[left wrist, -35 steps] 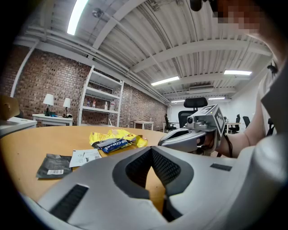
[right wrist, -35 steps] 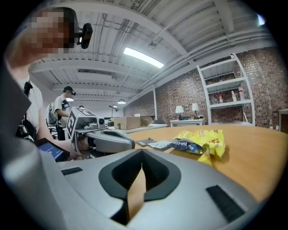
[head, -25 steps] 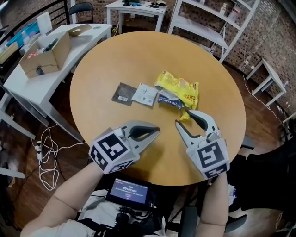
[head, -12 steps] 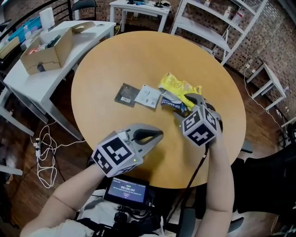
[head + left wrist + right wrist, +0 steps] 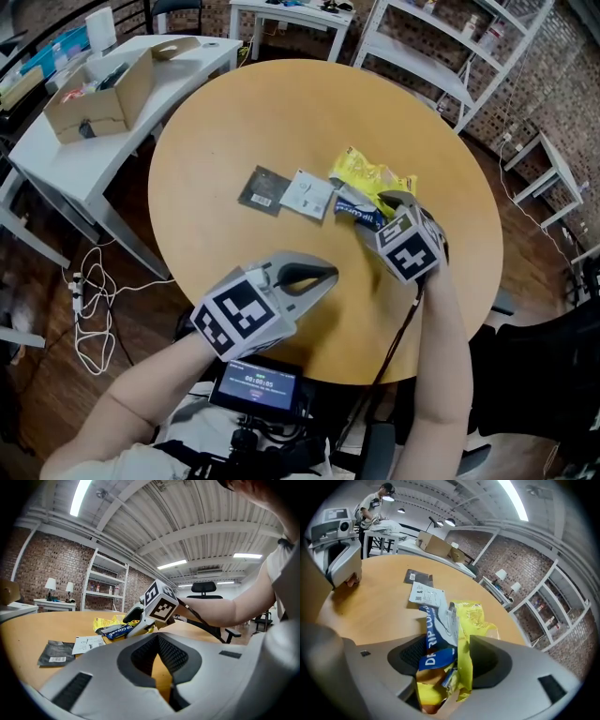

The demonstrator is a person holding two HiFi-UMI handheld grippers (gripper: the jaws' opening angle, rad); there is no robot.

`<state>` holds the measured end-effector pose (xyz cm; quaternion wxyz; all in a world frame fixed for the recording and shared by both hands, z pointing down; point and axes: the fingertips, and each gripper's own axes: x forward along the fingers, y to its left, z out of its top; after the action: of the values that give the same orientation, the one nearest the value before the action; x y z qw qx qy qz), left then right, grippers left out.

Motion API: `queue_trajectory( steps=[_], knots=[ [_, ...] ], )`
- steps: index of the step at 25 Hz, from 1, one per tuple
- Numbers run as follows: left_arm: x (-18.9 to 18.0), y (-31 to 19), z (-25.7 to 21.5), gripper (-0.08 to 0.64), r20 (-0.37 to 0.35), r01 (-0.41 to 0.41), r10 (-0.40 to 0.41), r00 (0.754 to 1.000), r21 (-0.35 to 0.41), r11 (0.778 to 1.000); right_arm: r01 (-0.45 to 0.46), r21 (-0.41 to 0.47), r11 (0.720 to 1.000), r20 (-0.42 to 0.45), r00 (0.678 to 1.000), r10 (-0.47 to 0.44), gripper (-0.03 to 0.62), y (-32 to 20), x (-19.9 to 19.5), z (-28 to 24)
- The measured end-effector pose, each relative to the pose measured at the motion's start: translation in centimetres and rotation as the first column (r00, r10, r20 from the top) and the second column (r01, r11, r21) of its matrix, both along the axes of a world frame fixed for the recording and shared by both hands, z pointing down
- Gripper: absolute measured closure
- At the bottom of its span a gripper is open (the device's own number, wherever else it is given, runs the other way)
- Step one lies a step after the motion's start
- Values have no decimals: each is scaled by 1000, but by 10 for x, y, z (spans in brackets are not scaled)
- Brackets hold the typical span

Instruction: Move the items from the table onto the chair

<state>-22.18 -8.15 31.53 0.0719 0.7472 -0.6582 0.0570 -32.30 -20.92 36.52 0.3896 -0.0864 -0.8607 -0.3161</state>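
Observation:
On the round wooden table lie a dark packet, a white packet, a blue drip-coffee packet and a yellow bag. My right gripper points down at the blue packet and the yellow bag. Its jaws have just been opening and stand wide, with both packets between them and not pinched. My left gripper hovers near the table's front edge, shut and with nothing in it. A black chair stands at the lower right.
A white desk with a cardboard box is at the far left. White shelving stands behind the table. Cables lie on the floor at the left. A small screen sits below the table's near edge.
My right gripper moved forward and down from near the table's front edge to the packets, and its jaws widened round them. The left gripper stayed where it was.

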Motion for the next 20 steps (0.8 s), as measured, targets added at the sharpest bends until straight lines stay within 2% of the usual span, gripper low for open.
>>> queue_trajectory(
  steps=[2,6,7,10,12,17,20],
  knots=[
    [0,0,0,552,0,0,0,1000,0,1000,-11,-36,999,8,1000,11,305,0,1,1],
    [-1,0,0,551,1,3,-3,1000,0,1000,-17,-83,996,8,1000,18,369,3,4,4],
    [-1,0,0,552,1,2,-2,1000,0,1000,-24,-75,997,5,1000,24,383,2,5,5],
    [0,0,0,551,0,1,-1,1000,-1,1000,-56,-18,998,8,998,56,483,-6,7,4],
    [0,0,1,551,-2,1,-1,1000,-3,1000,-69,-21,997,27,997,69,533,-8,7,0],
    [-1,1,1,552,-4,2,-2,1000,-3,1000,-80,11,997,87,993,79,567,-11,11,-14],
    [-2,1,1,552,-4,0,0,1000,-4,1000,-84,50,995,167,983,74,571,-13,18,-34]
  ],
)
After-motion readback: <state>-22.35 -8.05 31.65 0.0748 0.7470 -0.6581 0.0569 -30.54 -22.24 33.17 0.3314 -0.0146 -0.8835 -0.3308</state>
